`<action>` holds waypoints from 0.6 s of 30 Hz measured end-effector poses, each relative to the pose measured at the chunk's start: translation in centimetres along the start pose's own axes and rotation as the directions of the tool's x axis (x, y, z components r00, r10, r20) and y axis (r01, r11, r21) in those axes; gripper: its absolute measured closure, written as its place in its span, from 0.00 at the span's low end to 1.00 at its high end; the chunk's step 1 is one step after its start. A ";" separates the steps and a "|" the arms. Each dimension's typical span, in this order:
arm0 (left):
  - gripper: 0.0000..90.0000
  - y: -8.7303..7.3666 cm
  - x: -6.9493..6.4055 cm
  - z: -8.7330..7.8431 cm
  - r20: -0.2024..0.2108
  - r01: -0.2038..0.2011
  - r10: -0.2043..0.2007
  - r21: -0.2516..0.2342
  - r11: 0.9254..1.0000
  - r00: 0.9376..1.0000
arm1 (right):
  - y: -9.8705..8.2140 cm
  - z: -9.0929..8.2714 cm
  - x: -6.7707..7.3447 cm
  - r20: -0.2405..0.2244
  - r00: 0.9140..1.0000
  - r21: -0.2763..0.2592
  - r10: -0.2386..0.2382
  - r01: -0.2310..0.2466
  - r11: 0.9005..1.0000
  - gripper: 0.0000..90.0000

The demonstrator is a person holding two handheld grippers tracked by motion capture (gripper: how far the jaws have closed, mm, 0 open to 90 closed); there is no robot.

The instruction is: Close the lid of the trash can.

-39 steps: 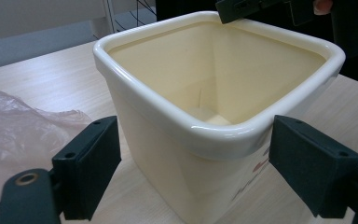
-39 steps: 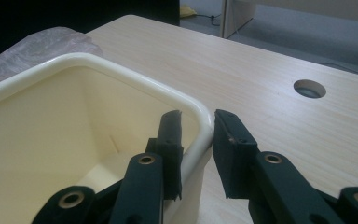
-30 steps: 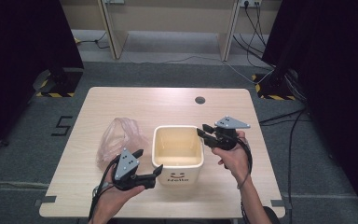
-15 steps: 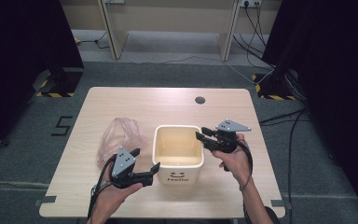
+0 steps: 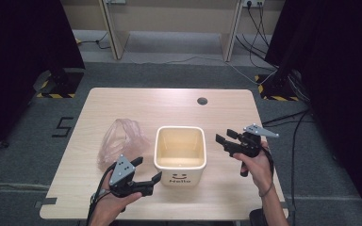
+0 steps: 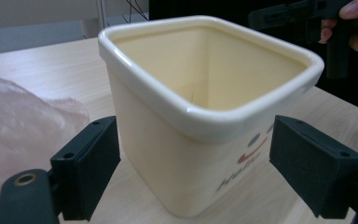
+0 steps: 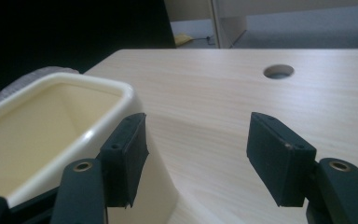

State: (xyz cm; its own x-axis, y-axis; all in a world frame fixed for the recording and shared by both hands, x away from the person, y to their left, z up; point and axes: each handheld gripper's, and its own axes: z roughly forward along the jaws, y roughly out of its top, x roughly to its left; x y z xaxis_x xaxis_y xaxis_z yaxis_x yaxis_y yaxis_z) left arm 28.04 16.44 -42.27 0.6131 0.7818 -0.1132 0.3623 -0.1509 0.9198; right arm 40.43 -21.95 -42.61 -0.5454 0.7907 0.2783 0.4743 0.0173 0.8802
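Standing mid-table, the bin (image 5: 180, 153) has the bag (image 5: 121, 141) just to its left. The left gripper (image 5: 148, 174) sits near its front left corner, jaws wide and empty. The right gripper (image 5: 225, 140) hangs just right of it, jaws having just opened, nothing between them.

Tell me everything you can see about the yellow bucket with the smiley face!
The bucket is pale cream-yellow, looks like smooth plastic, and has a squarish shape with rounded corners and a thick rolled rim. It stands upright and looks empty near the middle of the wooden table. Its front shows a smile and the word Hello. A crumpled pinkish plastic bag lies close beside it. Nothing grips it: the left gripper and right gripper are open nearby.
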 end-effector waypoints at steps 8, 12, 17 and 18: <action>0.17 -2.0 0.7 0.5 0.009 0.017 -0.018 0.044 0.999 1.000 | -1.9 -0.8 -1.4 0.032 0.999 0.051 0.015 -0.016 0.999 0.40; 0.17 -2.7 1.0 0.5 0.007 0.025 -0.026 0.053 0.998 1.000 | -2.6 -0.8 -1.5 0.032 0.999 0.072 0.016 -0.018 0.997 0.39; 0.17 -3.5 1.3 0.5 0.012 0.026 -0.027 0.066 0.997 1.000 | -3.5 -0.9 -1.6 0.036 0.999 0.092 0.016 -0.019 0.996 0.38; 0.17 -3.7 1.4 0.5 0.010 0.026 -0.026 0.071 0.997 1.000 | -3.6 -0.9 -1.6 0.037 0.999 0.098 0.016 -0.020 0.995 0.37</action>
State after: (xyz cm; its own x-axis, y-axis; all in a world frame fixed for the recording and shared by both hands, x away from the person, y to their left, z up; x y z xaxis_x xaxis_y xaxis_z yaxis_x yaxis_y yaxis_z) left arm 27.94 17.78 -46.04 0.6103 0.7795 -0.1411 0.4266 -0.1733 0.8877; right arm 38.94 -23.85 -45.89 -0.5113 0.8132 0.2779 0.5508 0.0618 0.8324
